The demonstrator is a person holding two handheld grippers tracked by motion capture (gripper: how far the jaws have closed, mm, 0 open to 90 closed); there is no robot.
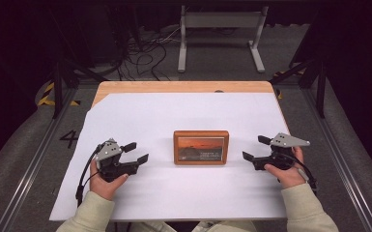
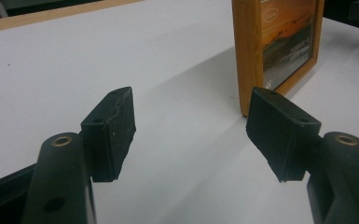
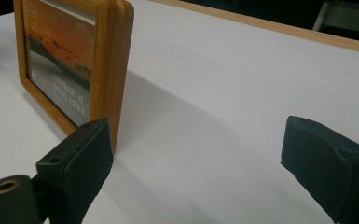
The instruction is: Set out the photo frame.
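Observation:
A wooden picture frame (image 1: 201,147) with an orange sunset picture stands upright in the middle of the white sheet (image 1: 174,116). My left gripper (image 1: 136,152) rests to its left, jaws open and empty, pointing at the frame. In the left gripper view the frame (image 2: 275,46) stands just beyond the right jaw. My right gripper (image 1: 255,149) sits to the frame's right, also open and empty. In the right gripper view the frame (image 3: 74,60) rises behind the left jaw.
The white sheet covers most of a wooden table (image 1: 183,87), whose far edge shows bare wood. Beyond the table stand a metal stand (image 1: 221,34) and loose cables (image 1: 145,53) on the dark floor.

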